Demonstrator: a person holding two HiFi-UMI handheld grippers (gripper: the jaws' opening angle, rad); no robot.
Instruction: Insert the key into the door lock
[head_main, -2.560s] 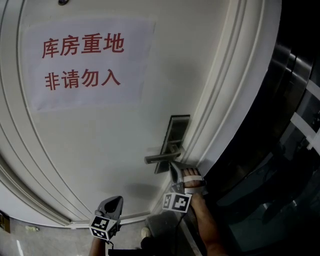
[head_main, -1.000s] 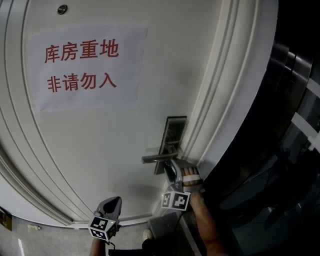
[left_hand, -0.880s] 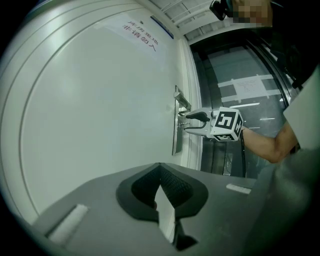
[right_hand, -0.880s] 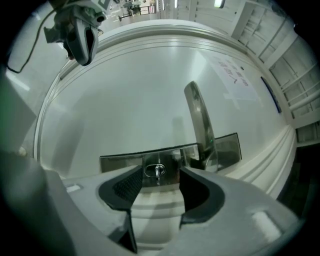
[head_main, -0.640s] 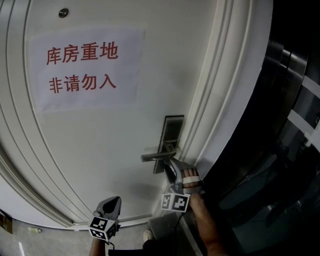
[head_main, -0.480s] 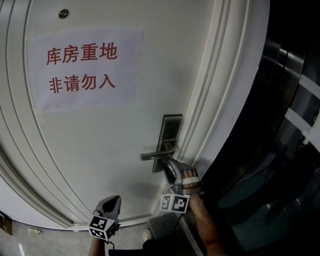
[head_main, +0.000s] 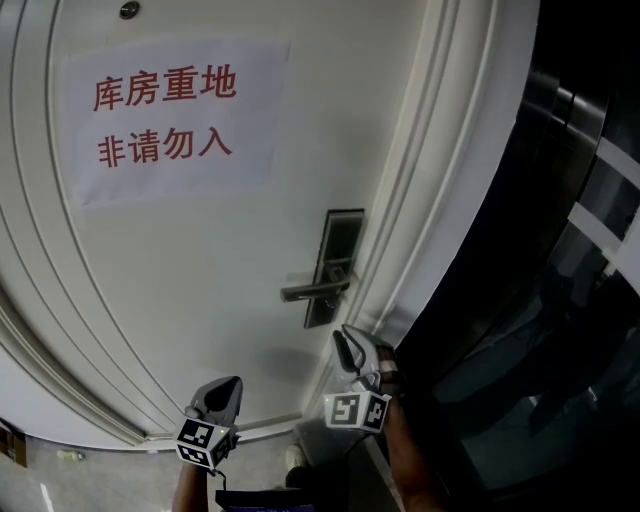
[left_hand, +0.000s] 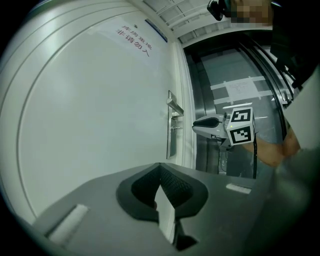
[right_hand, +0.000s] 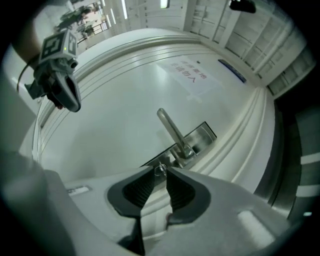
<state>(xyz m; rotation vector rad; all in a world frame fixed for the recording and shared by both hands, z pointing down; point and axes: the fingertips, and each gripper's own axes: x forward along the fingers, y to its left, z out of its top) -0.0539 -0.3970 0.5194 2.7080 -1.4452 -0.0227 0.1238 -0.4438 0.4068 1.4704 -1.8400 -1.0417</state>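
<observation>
Key: tiny, blurred, in gap between closing right fingers | left fingers pressed together

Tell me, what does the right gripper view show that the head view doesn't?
Only the right gripper view: a small key, apparently in the lock plate, framed between the right tool's closing jaws, which seem not to touch it. Only the head view: that tool's marker cube and the person's forearm. Both: the door, its paper sign, the handle, the left tool.
</observation>
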